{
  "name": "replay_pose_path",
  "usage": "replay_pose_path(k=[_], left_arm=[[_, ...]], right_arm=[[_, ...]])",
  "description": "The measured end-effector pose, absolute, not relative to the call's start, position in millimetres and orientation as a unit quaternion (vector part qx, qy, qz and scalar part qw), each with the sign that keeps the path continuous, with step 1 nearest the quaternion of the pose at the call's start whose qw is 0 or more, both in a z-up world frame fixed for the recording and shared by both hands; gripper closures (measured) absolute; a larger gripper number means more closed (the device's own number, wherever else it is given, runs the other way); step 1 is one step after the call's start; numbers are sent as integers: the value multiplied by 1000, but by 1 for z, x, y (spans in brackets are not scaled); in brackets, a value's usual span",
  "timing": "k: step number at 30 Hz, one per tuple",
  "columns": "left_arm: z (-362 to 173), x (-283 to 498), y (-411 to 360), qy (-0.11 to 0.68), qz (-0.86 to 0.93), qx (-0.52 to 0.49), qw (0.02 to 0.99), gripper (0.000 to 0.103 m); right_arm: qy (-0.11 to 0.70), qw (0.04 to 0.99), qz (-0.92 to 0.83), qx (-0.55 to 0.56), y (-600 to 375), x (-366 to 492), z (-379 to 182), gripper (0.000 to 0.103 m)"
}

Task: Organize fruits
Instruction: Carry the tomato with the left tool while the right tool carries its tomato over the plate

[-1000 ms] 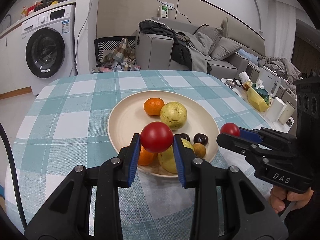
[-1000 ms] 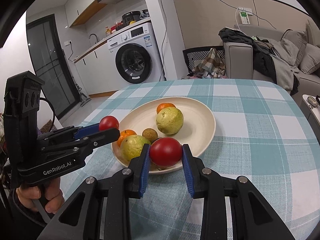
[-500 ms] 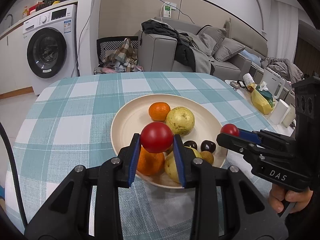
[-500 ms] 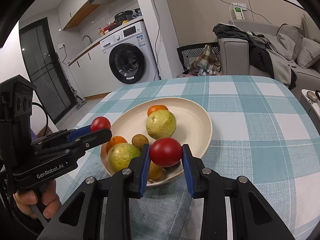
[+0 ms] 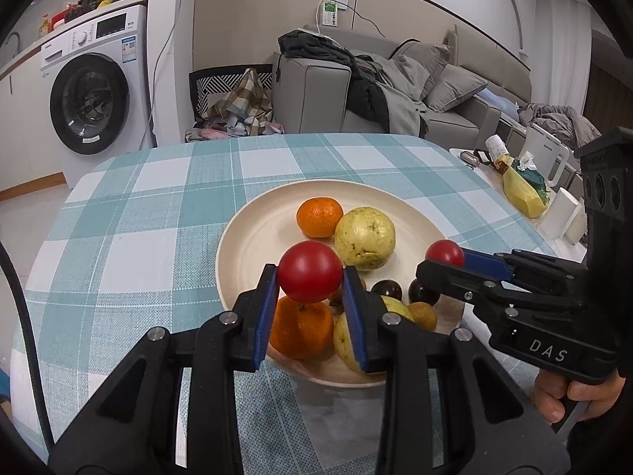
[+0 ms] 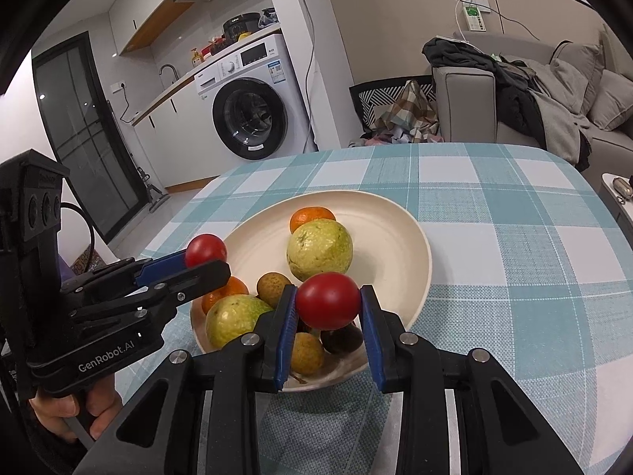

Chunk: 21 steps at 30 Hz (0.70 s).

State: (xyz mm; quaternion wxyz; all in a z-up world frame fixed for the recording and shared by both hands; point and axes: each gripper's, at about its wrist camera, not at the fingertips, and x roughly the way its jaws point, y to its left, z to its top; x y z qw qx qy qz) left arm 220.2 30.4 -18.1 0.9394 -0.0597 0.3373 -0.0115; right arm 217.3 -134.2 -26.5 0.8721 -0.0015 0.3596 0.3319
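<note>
**Counter with fruit plate, two claws loaded**

Left claw (image 5: 309,277) grips a red tomato (image 5: 309,271); right claw (image 6: 327,304) grips another tomato (image 6: 327,301). Cream plate (image 6: 399,237) of fruit just beyond both, on teal-checked counter (image 5: 158,213). Washing machine (image 6: 253,114), sofa (image 5: 395,91) behind. Lettering: "DAS", "GenRobot.AI".
</note>
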Motion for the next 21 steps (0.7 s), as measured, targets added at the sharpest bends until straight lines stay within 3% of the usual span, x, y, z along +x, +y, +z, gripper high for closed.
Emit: replay_pose_path(k=[21], left_arm=[[-34, 245, 34, 362, -8, -54, 931, 74]], right_arm=[[383, 866, 321, 12, -133, 234, -31, 71]])
